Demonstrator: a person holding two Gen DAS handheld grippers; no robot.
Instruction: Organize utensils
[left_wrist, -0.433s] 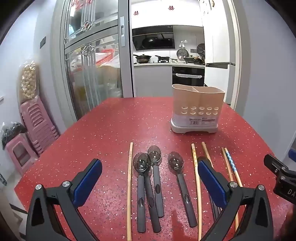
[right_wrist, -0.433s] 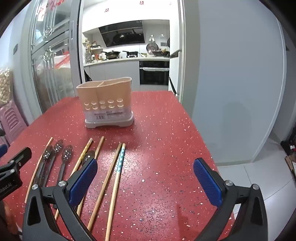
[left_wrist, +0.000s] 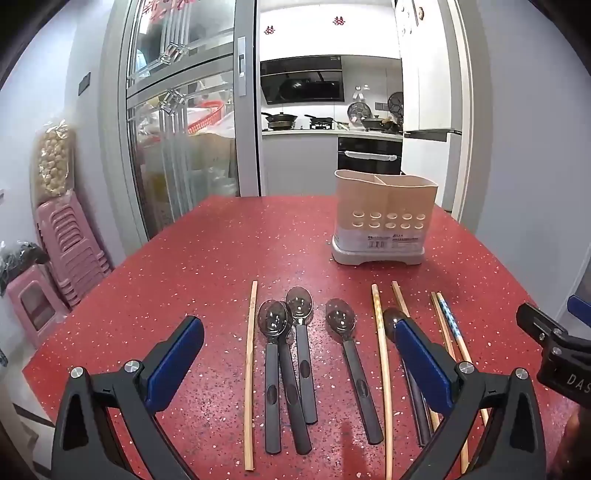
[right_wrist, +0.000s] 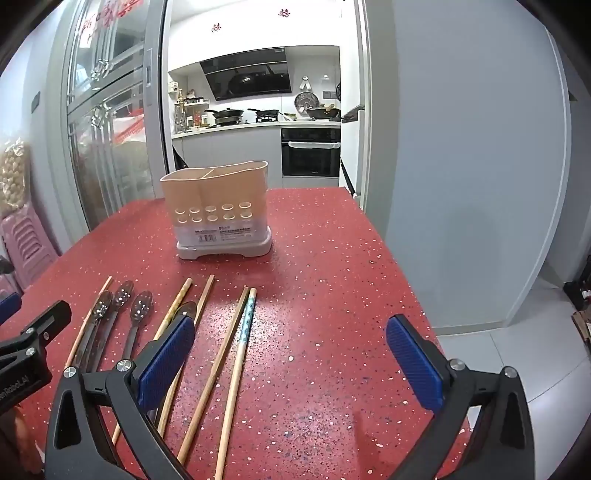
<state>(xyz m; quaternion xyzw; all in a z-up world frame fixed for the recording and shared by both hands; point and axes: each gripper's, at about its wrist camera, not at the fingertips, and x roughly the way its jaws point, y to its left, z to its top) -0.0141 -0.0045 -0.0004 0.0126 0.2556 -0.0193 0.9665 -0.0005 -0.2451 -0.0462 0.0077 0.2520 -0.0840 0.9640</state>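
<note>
Blue pads catch the eye first: the left gripper (left_wrist: 299, 354) hangs above the table with its jaws spread as wide as they go, nothing between them, tilted down toward a row of utensils. Beside it the right gripper (right_wrist: 291, 354) is just as wide and just as empty, hovering over the table's right half. Look at what lies under the left one: three dark spoons (left_wrist: 295, 354) side by side, bowls pointing away, two of them overlapping at the handles, with a lone wooden chopstick (left_wrist: 250, 373) to their left. A fourth spoon (left_wrist: 393, 319) peeks out behind the right-hand pad, tucked among more chopsticks (right_wrist: 221, 354), one of them blue-patterned (right_wrist: 246, 317). Everything lies lengthwise, handles toward the person, which looks like a layout meant for easy pinching across the handles. Farther back on the red speckled table (left_wrist: 207, 266) stands the beige utensil holder (left_wrist: 384, 218), upright, divided into compartments, and apparently empty, so my read is that sorting has not begun; spoons and chopsticks likely go in separate sections.
</note>
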